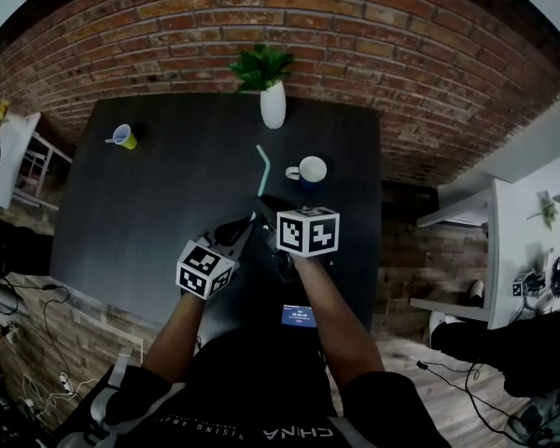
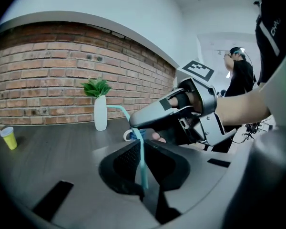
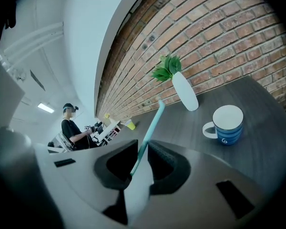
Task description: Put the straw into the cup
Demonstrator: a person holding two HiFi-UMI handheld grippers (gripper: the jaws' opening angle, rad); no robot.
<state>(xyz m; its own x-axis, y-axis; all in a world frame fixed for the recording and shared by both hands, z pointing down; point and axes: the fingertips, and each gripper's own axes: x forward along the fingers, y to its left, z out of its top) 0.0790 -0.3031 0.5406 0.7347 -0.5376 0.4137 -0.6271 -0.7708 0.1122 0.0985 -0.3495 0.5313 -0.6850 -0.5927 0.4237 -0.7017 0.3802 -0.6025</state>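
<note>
A teal bendy straw (image 1: 262, 171) is held above the dark table (image 1: 149, 213), and both grippers hold it. My left gripper (image 2: 142, 149) is shut on its lower part, and the straw (image 2: 142, 161) rises between the pads. My right gripper (image 3: 142, 151) is shut on the same straw (image 3: 151, 125), a little higher up. In the left gripper view the right gripper (image 2: 136, 123) clamps the straw just below its bend. The blue mug with a white inside (image 1: 310, 170) (image 3: 228, 124) stands on the table beyond the straw's tip, to the right. The mug (image 2: 128, 136) is mostly hidden behind the right gripper.
A white vase with a green plant (image 1: 273, 105) (image 3: 185, 92) stands at the table's far edge against the brick wall. A yellow cup (image 1: 124, 136) (image 2: 8, 138) sits at the far left. A white desk (image 1: 527, 250) is off to the right, and a person (image 3: 71, 128) stands in the background.
</note>
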